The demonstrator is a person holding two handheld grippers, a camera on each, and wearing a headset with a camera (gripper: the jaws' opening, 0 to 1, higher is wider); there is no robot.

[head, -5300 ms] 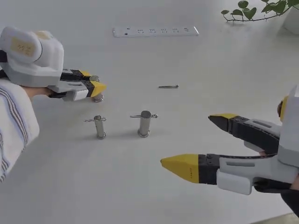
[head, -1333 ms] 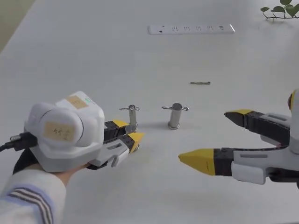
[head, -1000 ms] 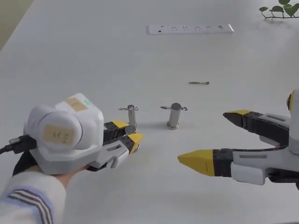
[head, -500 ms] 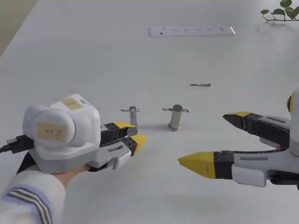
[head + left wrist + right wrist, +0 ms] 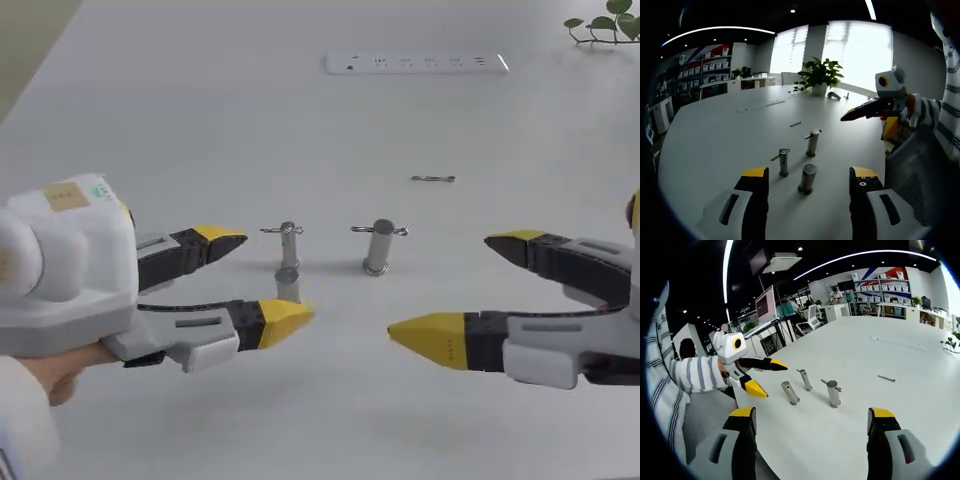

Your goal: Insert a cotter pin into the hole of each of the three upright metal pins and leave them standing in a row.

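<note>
Three metal pins stand upright on the white table [image 5: 200,120]. A thin pin [image 5: 289,243] and a thicker pin [image 5: 378,247] each carry a cotter pin through the top. The third pin [image 5: 288,285] has no cotter pin and stands just in front of the thin one, between the jaws of my open left gripper [image 5: 258,275], untouched. In the left gripper view this bare pin [image 5: 807,179] stands between the yellow fingertips [image 5: 756,172]. A loose cotter pin [image 5: 432,179] lies farther back. My right gripper [image 5: 452,288] is open and holds nothing, right of the pins.
A white power strip [image 5: 415,63] lies at the far side of the table. Leaves of a potted plant [image 5: 605,25] reach in at the far right corner. The right gripper view shows a person's striped sleeve [image 5: 690,377] behind the left gripper [image 5: 773,380].
My left gripper was shut on the bare pin and has opened, leaving it standing in front of the thin pin. The right gripper has barely moved.
</note>
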